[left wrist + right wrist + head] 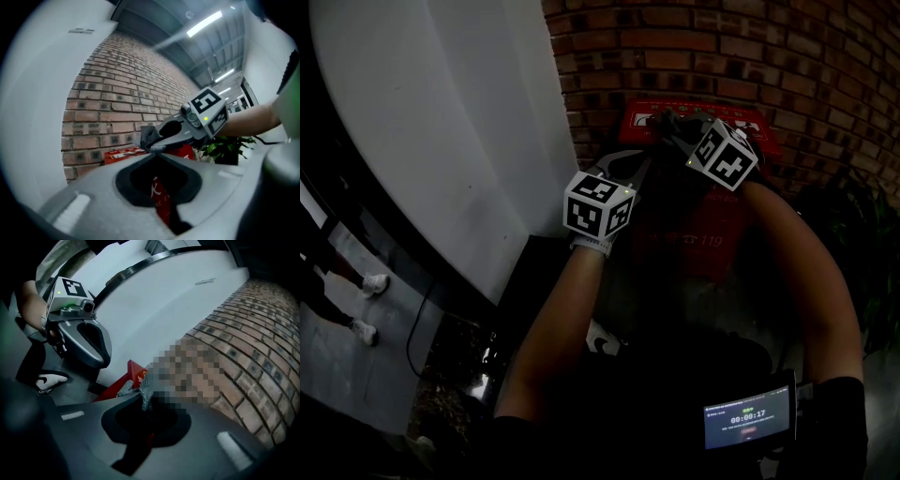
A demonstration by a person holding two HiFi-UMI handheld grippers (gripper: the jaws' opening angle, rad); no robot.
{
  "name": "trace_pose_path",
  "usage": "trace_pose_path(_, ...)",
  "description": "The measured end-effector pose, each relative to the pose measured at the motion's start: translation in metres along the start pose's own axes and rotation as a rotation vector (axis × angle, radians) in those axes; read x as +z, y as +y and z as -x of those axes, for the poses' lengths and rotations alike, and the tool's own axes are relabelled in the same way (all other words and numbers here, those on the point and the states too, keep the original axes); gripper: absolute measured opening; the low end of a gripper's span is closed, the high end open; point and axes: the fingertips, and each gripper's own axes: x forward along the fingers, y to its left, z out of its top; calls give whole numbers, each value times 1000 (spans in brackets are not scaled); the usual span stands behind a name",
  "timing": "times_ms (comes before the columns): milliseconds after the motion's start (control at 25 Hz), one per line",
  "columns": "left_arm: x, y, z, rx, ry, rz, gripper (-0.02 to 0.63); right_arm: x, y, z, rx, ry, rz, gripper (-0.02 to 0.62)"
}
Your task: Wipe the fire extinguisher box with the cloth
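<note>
1. Cloth (145,389) comes first: a small grey rag that looks soft, light and limp. I'd expect it to fold and drag rather than push. It seems best pinched at a bunched edge, so the loose part is free to lie flat on the box (684,234).
2. The box is red, flat-faced and looks rigid, and it stands against the brick wall (675,37). It is there to be wiped, not lifted. I judge it firm enough to take pressure, with smooth faces the cloth should slide over easily.
3. The right gripper (143,398) has its jaws clamped on the cloth, and a tuft sticks up past the tips. It sits at the top of the box, near the upper edge. I cannot tell whether the cloth actually touches the box.
4. The left gripper (154,157) has its jaws brought together with nothing between them. It hangs in front of the box, toward its upper left corner, and touches nothing I can see. The box's red front shows through the hollow behind the tips.
5. A plant (220,150) stands to the right of the box, and a white wall (422,112) curves away to its left.
</note>
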Motion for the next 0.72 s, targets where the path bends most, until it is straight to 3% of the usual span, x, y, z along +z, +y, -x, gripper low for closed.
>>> trace_pose_path(160,7,-16,-16,-18,-16,14,-2,-31,-12,21,-12,-5,-90,21)
trace_pose_path(720,24,-89,-81,-131,5,-32,0,-137,-49,113,-76,74,-206,23)
